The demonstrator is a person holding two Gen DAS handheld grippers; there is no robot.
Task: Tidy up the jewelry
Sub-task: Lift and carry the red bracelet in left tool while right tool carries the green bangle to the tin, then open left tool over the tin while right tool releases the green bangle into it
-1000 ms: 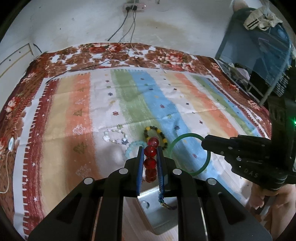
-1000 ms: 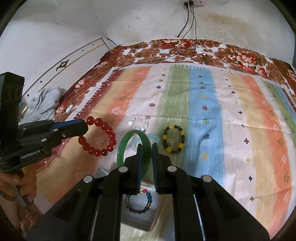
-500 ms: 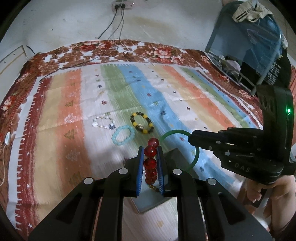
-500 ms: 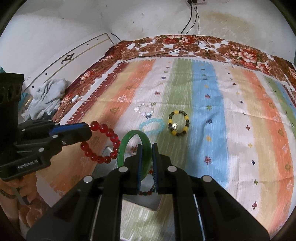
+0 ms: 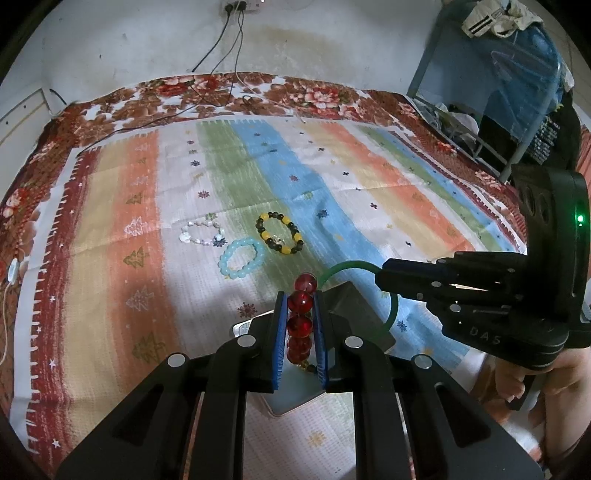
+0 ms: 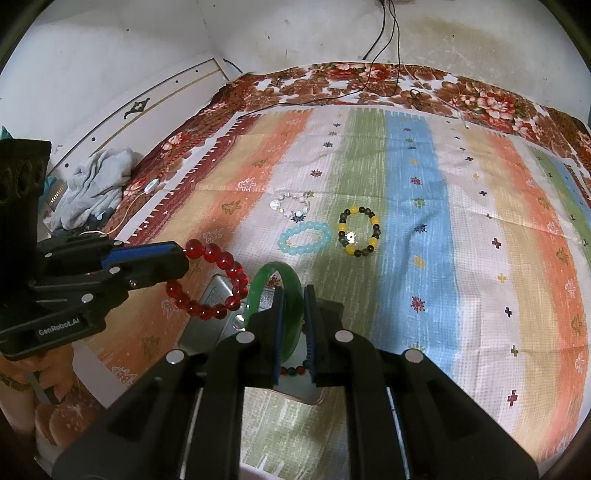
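My left gripper (image 5: 301, 295) is shut on a red bead bracelet (image 5: 300, 326), which hangs edge-on between the blue pads. In the right wrist view the same red bracelet (image 6: 222, 260) dangles from the left gripper (image 6: 183, 254). My right gripper (image 6: 293, 291) is shut on a green bangle (image 6: 266, 277); the bangle (image 5: 347, 264) shows in the left view too. Both hang over a grey metal box (image 6: 207, 325) at the cloth's near edge. A multicoloured bead bracelet (image 6: 293, 370) lies in it, mostly hidden. A yellow-and-black bracelet (image 6: 359, 230), a pale blue one (image 6: 304, 238) and a white one (image 6: 291, 206) lie on the striped cloth.
The striped cloth (image 6: 417, 229) covers a floral bedspread (image 6: 480, 99). Cables run from a wall socket (image 5: 240, 5) onto the bed. A grey garment pile (image 6: 92, 184) lies at the left; a blue rack (image 5: 498, 92) stands at the right. A person's hand (image 5: 517, 384) holds the right gripper.
Both grippers drew back toward the near edge and sank a little with their bracelets still held. The loose bracelets now lie farther off, and the metal box sits right under the fingers.
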